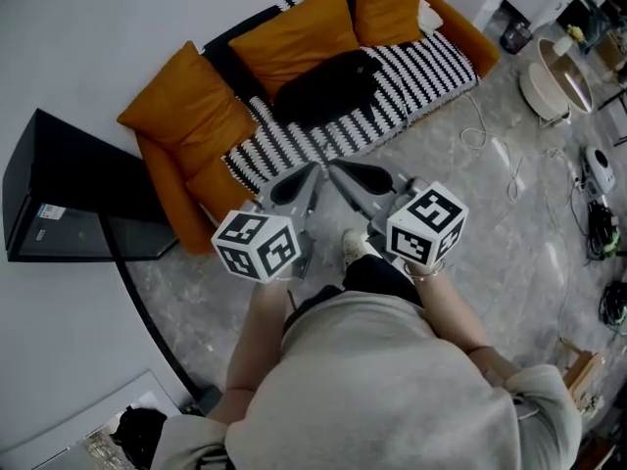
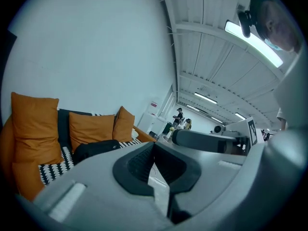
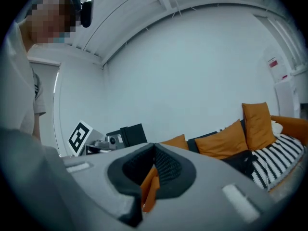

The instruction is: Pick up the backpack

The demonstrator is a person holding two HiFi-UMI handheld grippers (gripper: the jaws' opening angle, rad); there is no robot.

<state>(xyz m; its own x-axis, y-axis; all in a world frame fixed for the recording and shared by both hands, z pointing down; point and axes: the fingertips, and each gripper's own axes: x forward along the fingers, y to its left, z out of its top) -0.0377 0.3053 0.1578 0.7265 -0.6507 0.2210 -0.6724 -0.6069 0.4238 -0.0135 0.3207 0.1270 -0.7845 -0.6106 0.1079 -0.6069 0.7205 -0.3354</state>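
A white wall (image 1: 98, 27) is bounding the room at the top and left, and a grey marbled floor (image 1: 509, 223) is running below it. An orange sofa (image 1: 468, 29) is standing against the wall, with a black-and-white striped seat cover (image 1: 421, 76) lying across it and orange cushions (image 1: 294, 32) leaning on its back. A black cabinet (image 1: 69, 194) is standing just beside the sofa's near end. The backpack (image 1: 328, 86), black, is lying flat on the striped seat in front of the cushions. Loose cables (image 1: 480, 135) are trailing over the floor near the sofa's far end.

The person is standing on the floor, facing the sofa, with both forearms (image 1: 257, 331) extending forward. The left gripper (image 1: 312, 172) and the right gripper (image 1: 335, 169) are pointing roughly level toward the sofa, converging so that their tips are sitting just beside each other, apart from the backpack. Each gripper's jaws are meeting at the tips, with nothing between them.
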